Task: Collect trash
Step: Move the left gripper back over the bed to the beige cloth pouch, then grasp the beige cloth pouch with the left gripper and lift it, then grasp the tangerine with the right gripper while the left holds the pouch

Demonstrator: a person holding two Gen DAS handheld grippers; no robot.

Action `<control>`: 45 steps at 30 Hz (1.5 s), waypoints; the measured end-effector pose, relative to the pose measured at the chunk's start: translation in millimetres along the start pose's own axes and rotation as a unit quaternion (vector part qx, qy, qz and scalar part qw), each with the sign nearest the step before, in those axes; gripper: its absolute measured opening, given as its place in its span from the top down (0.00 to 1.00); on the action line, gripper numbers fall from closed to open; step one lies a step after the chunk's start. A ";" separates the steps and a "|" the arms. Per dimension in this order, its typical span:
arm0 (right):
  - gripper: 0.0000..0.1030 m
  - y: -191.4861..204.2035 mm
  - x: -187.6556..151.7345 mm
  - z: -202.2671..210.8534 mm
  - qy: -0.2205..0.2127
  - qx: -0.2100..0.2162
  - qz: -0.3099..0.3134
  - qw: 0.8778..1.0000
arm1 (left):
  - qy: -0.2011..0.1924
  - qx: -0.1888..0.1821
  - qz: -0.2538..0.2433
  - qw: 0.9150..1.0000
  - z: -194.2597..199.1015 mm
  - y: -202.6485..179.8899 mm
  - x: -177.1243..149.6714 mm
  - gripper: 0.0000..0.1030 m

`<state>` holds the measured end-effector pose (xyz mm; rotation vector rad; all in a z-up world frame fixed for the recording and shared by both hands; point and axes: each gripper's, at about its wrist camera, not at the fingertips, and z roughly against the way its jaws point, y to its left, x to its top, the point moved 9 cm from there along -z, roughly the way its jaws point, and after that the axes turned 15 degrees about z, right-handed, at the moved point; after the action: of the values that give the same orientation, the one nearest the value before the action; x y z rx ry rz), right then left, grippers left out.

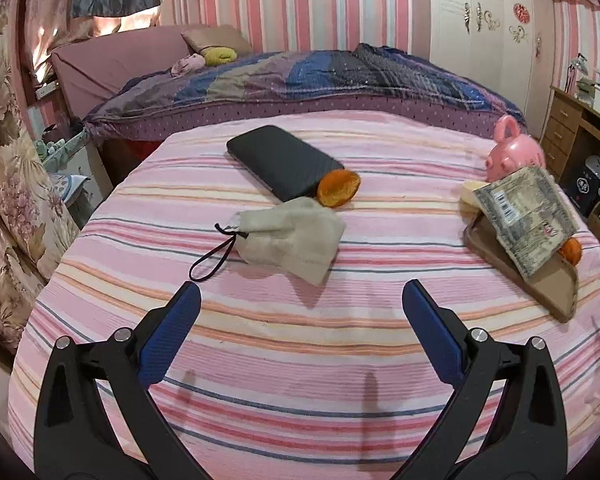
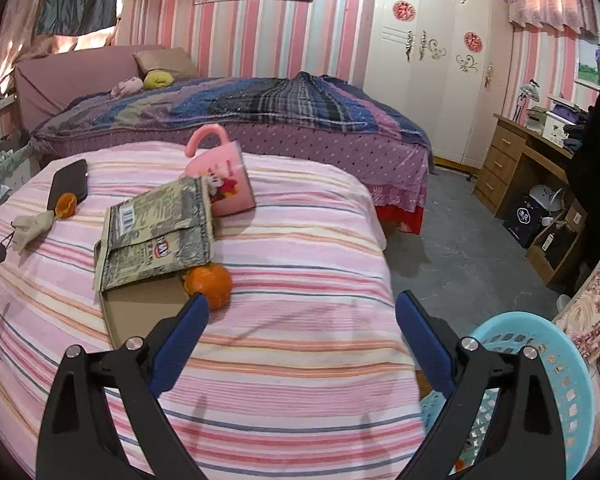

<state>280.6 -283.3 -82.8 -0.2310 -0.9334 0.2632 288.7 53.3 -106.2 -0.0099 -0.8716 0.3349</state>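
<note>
Your striped tabletop (image 1: pixel 284 344) carries everything. At its right edge a brown tray (image 2: pixel 140 312) holds a crumpled snack wrapper (image 2: pixel 156 232), an orange (image 2: pixel 210 282) touching the tray's corner. A blue mesh basket (image 2: pixel 556 368) stands off the table's right edge. Toward the far edge lie a black case (image 1: pixel 280 162), a beige pouch (image 1: pixel 292 236) and an orange peel (image 1: pixel 338 188). Your left gripper (image 1: pixel 300 292) and right gripper (image 2: pixel 302 300) both hover spread wide, holding nothing.
</note>
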 end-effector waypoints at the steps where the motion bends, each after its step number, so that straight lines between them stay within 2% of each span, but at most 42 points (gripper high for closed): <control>1: 0.10 3.1 0.2 -0.4 0.001 0.001 0.003 1.000 | 0.003 0.001 0.004 1.000 -3.0 2.5 0.2 0.05; 5: 0.10 7.4 -0.6 -5.0 0.005 0.002 0.005 1.000 | 0.013 0.003 0.022 1.000 -14.9 12.0 5.2 0.08; 9: 0.10 7.6 -1.3 -10.3 0.010 0.004 0.002 1.000 | 0.020 0.007 0.030 0.999 -32.3 15.4 14.5 0.16; 15: 0.10 3.3 -3.8 -17.6 0.018 0.005 0.000 1.000 | 0.055 0.017 0.040 0.998 -57.6 11.4 15.1 0.17; 17: 0.10 2.4 -3.7 -20.3 0.021 0.007 -0.001 1.000 | 0.063 0.018 0.040 0.997 -64.3 8.2 14.6 0.23; 21: 0.10 1.9 -4.1 -23.9 0.024 0.008 0.001 1.000 | 0.081 -0.001 0.045 0.996 -69.4 7.7 11.6 0.53; 22: 0.10 1.7 -4.3 -24.3 0.025 0.008 0.001 1.000 | 0.078 -0.009 0.046 0.996 -67.5 7.3 12.4 0.68; 23: 0.10 1.7 -4.1 -24.3 0.025 0.008 0.000 1.000 | 0.078 -0.015 0.044 0.996 -65.7 6.1 12.5 0.70; 27: 0.10 0.5 -5.0 -25.2 0.025 0.007 -0.004 1.000 | 0.053 -0.013 0.028 0.998 -51.0 9.6 13.9 0.74; 32: 0.10 -1.2 -2.8 -27.9 0.023 0.007 -0.008 1.000 | 0.033 -0.025 0.036 0.998 -25.9 20.1 23.1 0.74; 35: 0.10 -0.8 -2.5 -29.1 0.024 0.008 -0.009 1.000 | 0.018 -0.016 0.037 0.999 -15.4 28.9 28.7 0.74; 41: 0.10 8.4 2.3 -33.6 0.022 0.030 -0.011 0.999 | 0.022 0.002 0.037 0.999 -19.3 39.6 28.5 0.74; 45: 0.13 24.9 11.6 -44.8 0.026 0.054 -0.004 0.998 | 0.027 -0.005 0.045 0.999 -21.0 40.6 27.0 0.74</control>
<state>320.6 -259.8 -107.4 -0.1337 -0.8649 0.2988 308.9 102.4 -105.4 -0.0682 -0.8202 0.4121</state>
